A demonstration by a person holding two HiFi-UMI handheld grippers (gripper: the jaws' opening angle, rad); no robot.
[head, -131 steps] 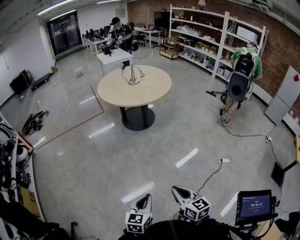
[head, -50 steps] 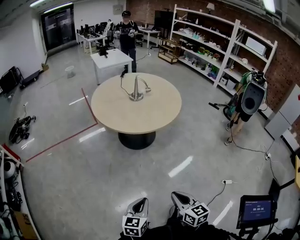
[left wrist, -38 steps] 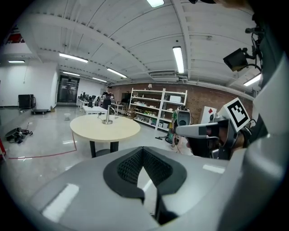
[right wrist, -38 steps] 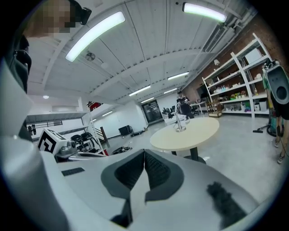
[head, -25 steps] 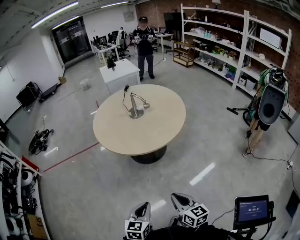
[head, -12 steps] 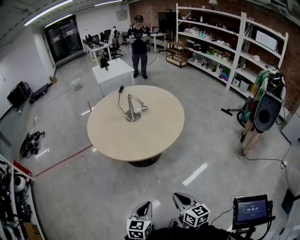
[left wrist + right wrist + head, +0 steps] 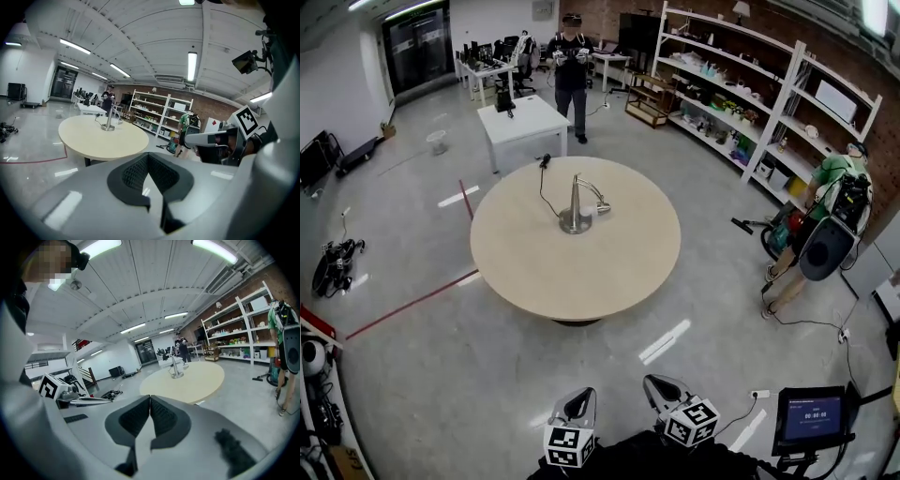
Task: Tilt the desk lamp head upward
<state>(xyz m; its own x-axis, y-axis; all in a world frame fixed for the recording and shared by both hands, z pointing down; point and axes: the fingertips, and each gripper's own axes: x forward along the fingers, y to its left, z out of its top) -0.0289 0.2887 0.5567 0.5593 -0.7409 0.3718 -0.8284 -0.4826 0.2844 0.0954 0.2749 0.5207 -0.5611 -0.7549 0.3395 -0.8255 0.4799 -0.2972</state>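
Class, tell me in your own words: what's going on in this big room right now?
Someone wearing a head camera holds two grey two-jaw grippers low in front. The left gripper and the right gripper are both shut, with nothing between the jaws. They are well short of the round beige table, where the silver desk lamp stands with nothing touching it. Beyond it, a person in dark clothes stands by a white table.
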